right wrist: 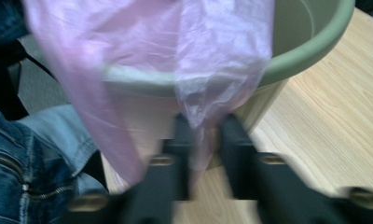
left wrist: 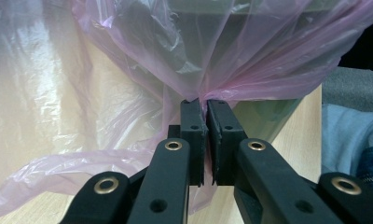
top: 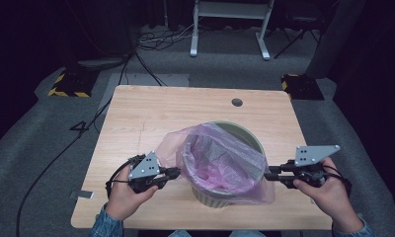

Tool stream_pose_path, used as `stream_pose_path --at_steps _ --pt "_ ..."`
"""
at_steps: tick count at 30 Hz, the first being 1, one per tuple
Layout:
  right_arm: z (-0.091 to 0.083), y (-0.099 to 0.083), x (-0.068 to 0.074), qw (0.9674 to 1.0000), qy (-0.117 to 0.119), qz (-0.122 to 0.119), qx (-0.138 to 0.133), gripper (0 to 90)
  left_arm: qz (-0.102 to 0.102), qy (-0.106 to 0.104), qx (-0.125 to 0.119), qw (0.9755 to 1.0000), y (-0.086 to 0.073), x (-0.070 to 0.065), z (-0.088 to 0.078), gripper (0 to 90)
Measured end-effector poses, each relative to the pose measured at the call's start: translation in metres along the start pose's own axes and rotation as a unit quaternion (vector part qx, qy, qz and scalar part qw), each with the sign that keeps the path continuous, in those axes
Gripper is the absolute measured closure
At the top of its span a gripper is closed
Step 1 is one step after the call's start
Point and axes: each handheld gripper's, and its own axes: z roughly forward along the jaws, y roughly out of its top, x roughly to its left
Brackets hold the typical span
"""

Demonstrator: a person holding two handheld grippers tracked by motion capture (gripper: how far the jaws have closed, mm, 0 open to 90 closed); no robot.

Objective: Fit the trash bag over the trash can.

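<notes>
A pale green bin [top: 247,132] stands on the wooden table [top: 185,108] near its front edge. A thin pink plastic bag [top: 220,158] lies in its mouth and spills over the near rim. My left gripper [top: 175,172] is at the bag's left side; in the left gripper view it [left wrist: 205,105] is shut on a pinched fold of the bag [left wrist: 250,60]. My right gripper [top: 269,175] is at the bag's right edge. In the blurred right gripper view its jaws [right wrist: 207,122] stand apart, with a bunched strand of the bag [right wrist: 212,56] hanging between them in front of the bin [right wrist: 310,51].
A round cable hole [top: 237,102] sits near the table's far edge. Behind the table are a white desk frame [top: 230,29], loose floor cables [top: 151,42] and two yellow-and-black striped bases [top: 69,85]. Denim sleeves and jeans [right wrist: 31,154] are close below the right gripper.
</notes>
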Motion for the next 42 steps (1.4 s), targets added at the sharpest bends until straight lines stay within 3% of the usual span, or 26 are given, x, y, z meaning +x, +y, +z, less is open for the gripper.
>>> stream_pose_path --at_steps 3,7,9,12,17,23,27,31,35,37,40,42 --pt "0.003 0.002 -0.014 0.9993 -0.033 0.011 0.01 90.0 -0.002 0.003 -0.005 1.0 -0.001 0.002 0.0 86.3" --pt "0.012 -0.003 -0.039 0.9981 -0.048 0.036 0.012 90.0 -0.012 0.012 -0.016 0.9997 -0.005 0.009 0.002 86.6" --pt "0.022 -0.008 -0.05 0.997 -0.057 0.046 0.026 90.0 -0.016 0.01 -0.018 0.9997 -0.007 0.012 0.003 87.4" --pt "0.039 -0.021 -0.064 0.995 -0.056 0.067 0.048 90.0 -0.017 0.01 -0.011 0.9997 -0.009 0.014 0.006 87.8" --pt "0.06 -0.047 -0.085 0.9905 -0.041 0.118 0.058 90.0 -0.025 0.011 -0.009 0.9996 -0.012 0.018 0.007 88.5" --pt "0.08 -0.075 -0.088 0.9851 -0.03 0.145 0.087 90.0 -0.041 0.016 -0.017 0.9989 -0.021 0.022 0.011 88.8" --pt "0.078 -0.084 -0.083 0.9852 -0.024 0.155 0.069 90.0 -0.046 0.012 -0.021 0.9986 -0.024 0.023 0.014 89.5" --pt "0.071 -0.08 -0.08 0.986 -0.039 0.146 0.07 90.0 -0.054 0.021 -0.003 0.9983 -0.026 0.027 0.021 89.8" --pt "0.064 -0.07 -0.079 0.9879 -0.054 0.138 0.045 87.6 -0.067 0.032 0.022 0.997 -0.036 0.033 0.03 89.8" --pt "0.063 -0.064 -0.083 0.9872 -0.081 0.134 0.028 83.5 -0.076 0.033 0.023 0.9963 -0.039 0.035 0.034 89.8" --pt "0.071 -0.058 -0.09 0.9867 -0.089 0.135 0.018 87.9 -0.061 0.037 0.031 0.997 -0.036 0.029 0.038 89.8" --pt "0.081 -0.058 -0.094 0.9876 -0.078 0.131 0.036 90.0 -0.051 0.037 0.031 0.9976 -0.033 0.026 0.04 89.7"
